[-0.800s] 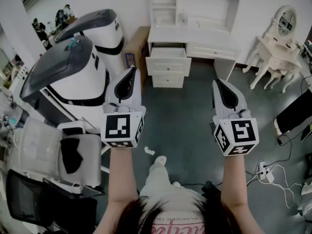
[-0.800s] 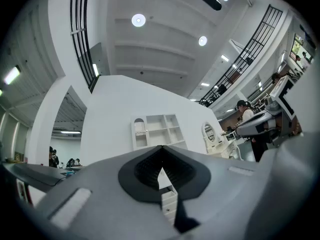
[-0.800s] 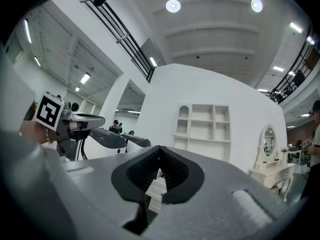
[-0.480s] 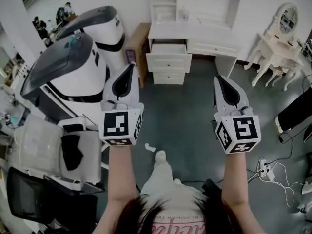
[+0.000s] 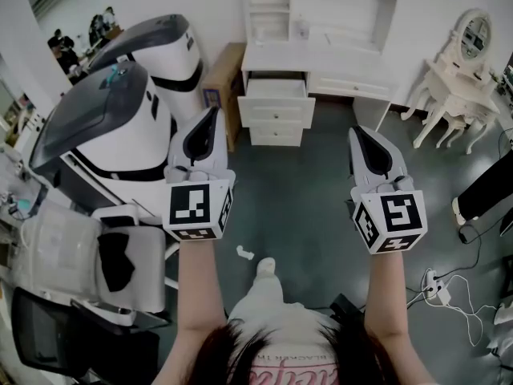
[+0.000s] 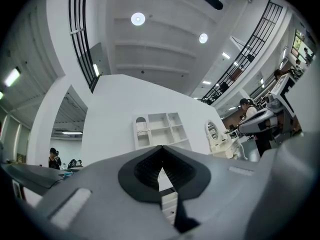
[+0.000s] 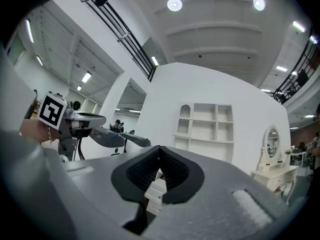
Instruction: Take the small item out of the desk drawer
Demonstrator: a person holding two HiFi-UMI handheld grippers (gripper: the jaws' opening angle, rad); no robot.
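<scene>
left gripper (image 5: 213, 117): held out forward, jaws together, empty | right gripper (image 5: 358, 135): alongside, same pose, jaws together, empty | desk drawer (image 5: 276, 87): pulled out, well ahead between both tips, contents not discernible

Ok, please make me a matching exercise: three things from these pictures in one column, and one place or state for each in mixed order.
Things:
1. top desk drawer
2. left gripper
3. dressing table

Places or states:
a. jaws together, nothing held
b. at the right edge of the head view
c. pulled out

Pairs: 1-c, 2-a, 3-b
</scene>
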